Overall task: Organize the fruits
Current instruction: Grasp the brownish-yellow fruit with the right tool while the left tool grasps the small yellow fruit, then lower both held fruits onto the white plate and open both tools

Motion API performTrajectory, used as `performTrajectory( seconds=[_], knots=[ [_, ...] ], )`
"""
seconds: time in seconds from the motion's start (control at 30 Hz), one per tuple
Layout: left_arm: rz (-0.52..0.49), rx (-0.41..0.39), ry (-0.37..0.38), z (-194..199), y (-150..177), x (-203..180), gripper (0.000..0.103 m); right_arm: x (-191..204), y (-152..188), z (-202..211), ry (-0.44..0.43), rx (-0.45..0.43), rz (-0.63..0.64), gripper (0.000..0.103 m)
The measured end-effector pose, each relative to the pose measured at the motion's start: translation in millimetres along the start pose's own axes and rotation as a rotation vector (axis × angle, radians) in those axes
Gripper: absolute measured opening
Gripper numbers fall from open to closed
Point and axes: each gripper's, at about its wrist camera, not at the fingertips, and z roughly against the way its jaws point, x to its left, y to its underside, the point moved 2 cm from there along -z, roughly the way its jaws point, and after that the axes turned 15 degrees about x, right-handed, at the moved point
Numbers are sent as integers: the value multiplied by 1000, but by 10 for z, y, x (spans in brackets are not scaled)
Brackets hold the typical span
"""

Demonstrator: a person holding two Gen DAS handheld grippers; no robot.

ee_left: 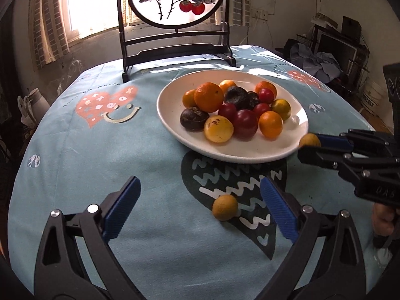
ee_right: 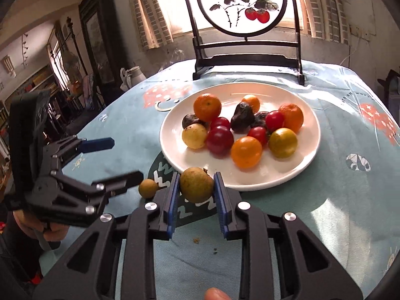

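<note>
The right gripper (ee_right: 196,186) clamped a yellow-brown fruit (ee_right: 196,184) at the white plate's (ee_right: 295,175) near rim. The left gripper (ee_left: 200,207) stood open around another loose fruit (ee_left: 224,207) nearby.

surface: table under pale blue printed tablecloth (ee_left: 155,175) | centre: white plate (ee_left: 172,115) heaped with fruit | near side: one small tan fruit (ee_left: 225,207) lying loose on the cloth's dark heart print, apart from plate | far edge: dark wooden stand with round painted screen (ee_left: 175,47) | crumbs (ee_right: 196,240) on cloth
</note>
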Motion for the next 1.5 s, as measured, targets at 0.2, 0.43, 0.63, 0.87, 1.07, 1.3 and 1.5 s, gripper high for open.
performTrajectory(
  seconds=[0.2,0.43,0.63,0.87,1.07,1.3,1.5],
  knots=[
    [-134,67,26,-159,90,-272,59,-102,-21,14,7,-2,-50,27],
    [-126,116,41,-299,97,-237,40,-89,9,-1,-5,12,-48,27],
    [-126,132,31,-342,106,-245,36,-84,21,-20,-8,22,-48,27],
    [-114,138,13,-380,106,-218,26,-80,16,-12,-6,18,-47,27],
    [-99,140,26,-369,95,-185,26,-69,21,-29,2,19,-38,27],
    [-66,81,61,-169,93,-127,26,-32,23,22,19,-14,-10,27],
    [-28,7,102,136,-200,-64,25,-32,-166,117,64,-55,16,27]
  ],
)
